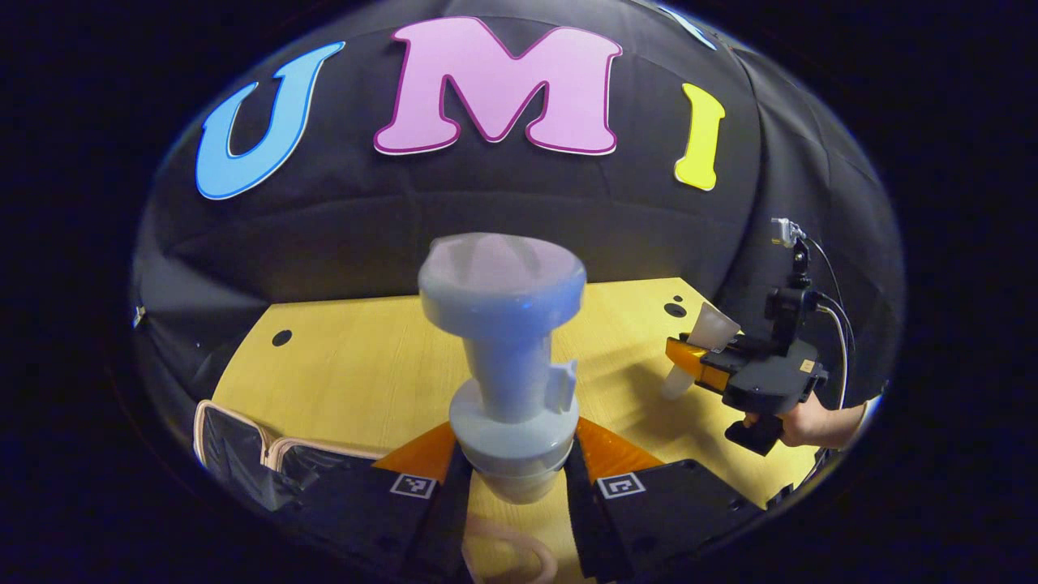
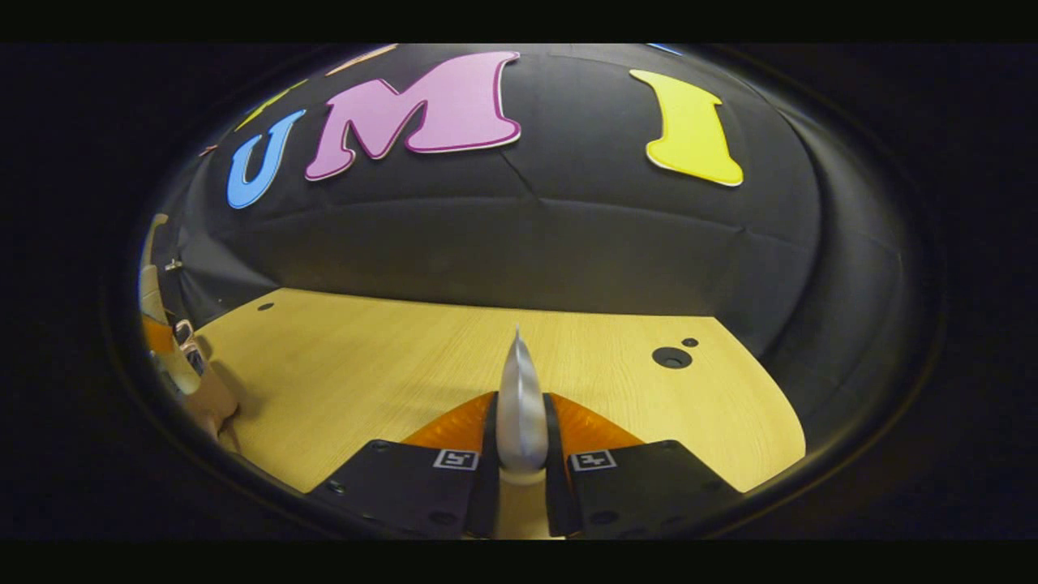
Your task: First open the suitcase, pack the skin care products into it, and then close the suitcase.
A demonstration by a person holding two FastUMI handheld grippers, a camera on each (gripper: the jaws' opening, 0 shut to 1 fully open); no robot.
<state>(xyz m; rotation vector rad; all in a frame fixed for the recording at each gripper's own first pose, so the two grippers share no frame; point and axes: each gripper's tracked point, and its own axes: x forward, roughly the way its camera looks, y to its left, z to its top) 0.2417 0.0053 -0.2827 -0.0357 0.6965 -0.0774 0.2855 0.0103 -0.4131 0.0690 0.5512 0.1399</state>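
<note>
My left gripper (image 1: 512,462) is shut on a pale blue-grey pump bottle (image 1: 507,341), which stands up between the fingers with its wide cap toward the wall. The open suitcase (image 1: 235,442), dark-lined with cream edges, lies at the lower left on the wooden table (image 1: 365,357). In the left gripper view my right gripper (image 1: 697,365) hovers at the right, held by a hand (image 1: 799,422), with a white tube (image 1: 705,337) in it. In the right gripper view the tube (image 2: 521,405) appears edge-on, and the right gripper (image 2: 521,454) is shut on its lower end above the table (image 2: 365,365).
A cream loop (image 1: 507,551) lies on the table just below my left fingers. Round holes (image 2: 671,357) mark the table's far right corner. The left gripper (image 2: 170,341) and its hand sit at the left edge of the right gripper view. The black cloth wall closes the back.
</note>
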